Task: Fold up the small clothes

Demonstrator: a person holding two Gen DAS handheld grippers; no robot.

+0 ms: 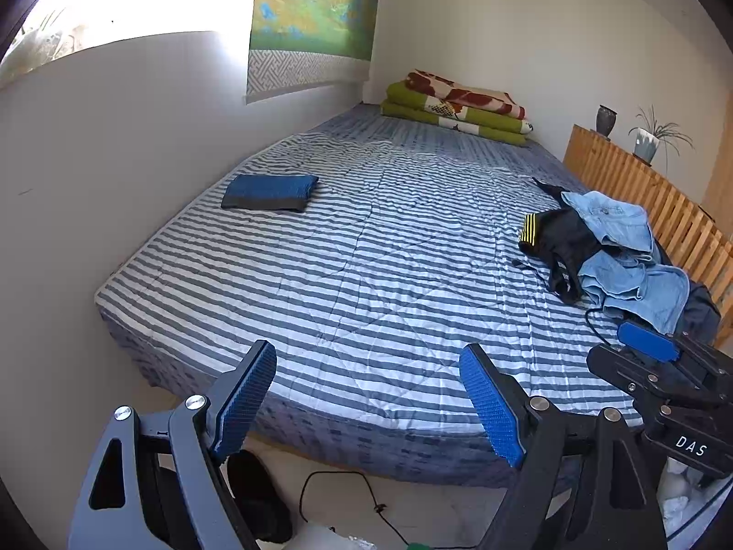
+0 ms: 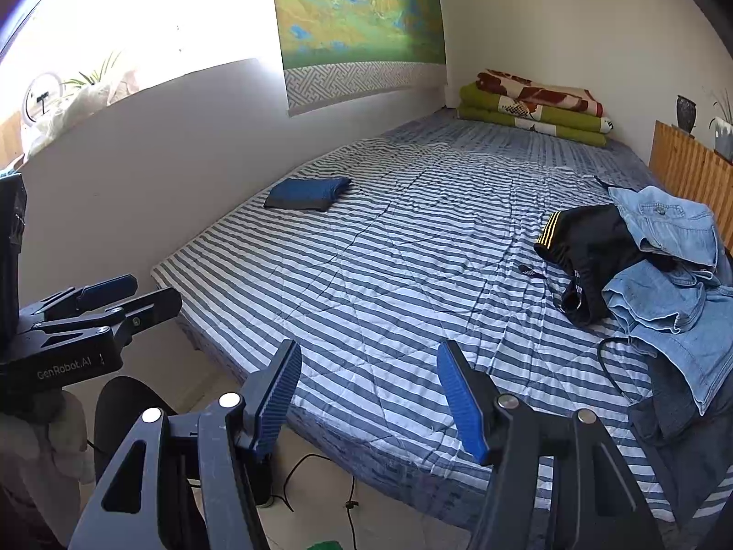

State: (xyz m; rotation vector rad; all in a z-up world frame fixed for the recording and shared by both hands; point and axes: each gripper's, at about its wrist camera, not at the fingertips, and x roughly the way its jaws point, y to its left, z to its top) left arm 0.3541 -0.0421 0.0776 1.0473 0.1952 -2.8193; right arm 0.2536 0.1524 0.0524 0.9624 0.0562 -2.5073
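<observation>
done: one folded blue garment [image 1: 270, 192] lies flat on the striped bed cover [image 1: 366, 275], at the cover's far-left part, near the wall-side edge; judged finished.
left to do: heap of unfolded clothes [image 1: 614, 252] at the cover's right edge, by the wooden slatted rail [image 1: 641, 192]. Pale denim pieces [image 2: 669, 247] on top, black shorts with yellow stripes [image 2: 586, 247] under and to their left, something dark navy beneath; count unclear.
progress: early, by my read; one piece done, the heap untouched, middle of the cover bare for the next fold.
folded garment axis: neat rectangle, long axis running roughly along the cover's left edge-to-centre line, near level in both views; grey band on its near side.
heap axis: no clear axis, crumpled; black shorts' striped hem points toward the cover's centre.
left gripper [image 1: 366, 398]: jaws wide, nothing between them, hovering off the cover's near edge.
right gripper [image 2: 369, 398]: jaws about half spread, empty, also off the near edge, closer to the heap.
next, judged: reach right to the heap and drag one piece to the centre.
risk: pieces overlap, so one pull may bring two.
</observation>
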